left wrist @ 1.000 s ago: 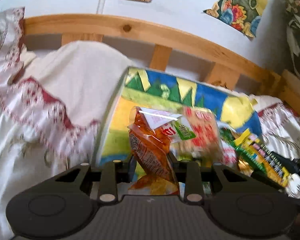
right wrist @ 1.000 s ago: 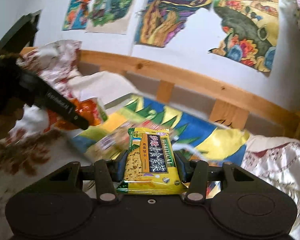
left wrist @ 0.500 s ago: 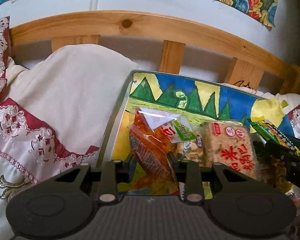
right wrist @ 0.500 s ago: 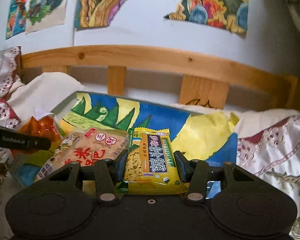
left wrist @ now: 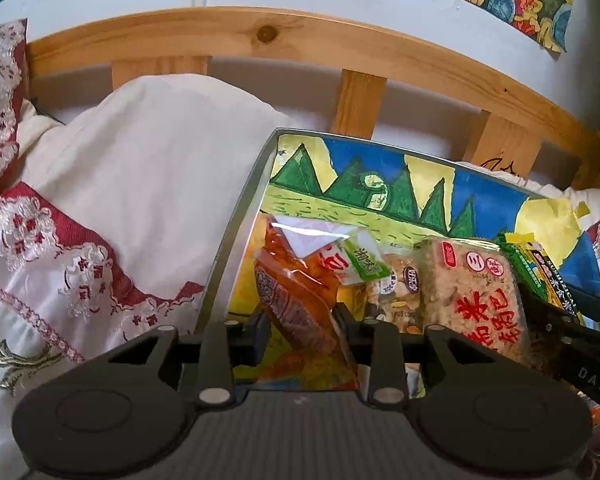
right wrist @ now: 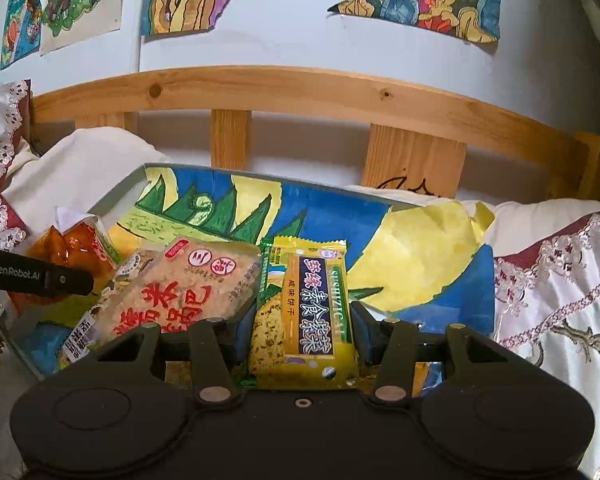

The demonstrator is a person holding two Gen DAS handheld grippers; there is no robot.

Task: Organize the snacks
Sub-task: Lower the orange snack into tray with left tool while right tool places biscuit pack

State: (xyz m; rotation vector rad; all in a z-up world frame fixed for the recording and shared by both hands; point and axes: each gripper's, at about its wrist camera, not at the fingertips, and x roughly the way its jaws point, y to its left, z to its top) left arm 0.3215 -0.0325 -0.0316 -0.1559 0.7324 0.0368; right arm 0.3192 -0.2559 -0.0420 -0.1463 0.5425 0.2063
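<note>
My left gripper (left wrist: 302, 330) is shut on an orange snack packet (left wrist: 296, 300), held over the left side of a tray (left wrist: 236, 240) lined with a painted picture. My right gripper (right wrist: 302, 330) is shut on a yellow cracker packet (right wrist: 308, 308), held over the tray (right wrist: 116, 196) near its middle. A clear rice-cake packet with red characters (left wrist: 476, 296) lies in the tray between the two; it also shows in the right wrist view (right wrist: 180, 292). The orange packet (right wrist: 72, 248) and left gripper show at the left of the right wrist view.
The tray rests on a bed with white and red embroidered bedding (left wrist: 80, 260). A cream pillow (left wrist: 152, 148) lies to the left. A wooden headboard rail (right wrist: 300, 92) and a wall with drawings stand behind. A small nut packet (left wrist: 400, 288) lies beside the rice cake.
Both grippers have moved closer over the tray with their packets still held. The right gripper has swung to face the headboard and tray squarely.
</note>
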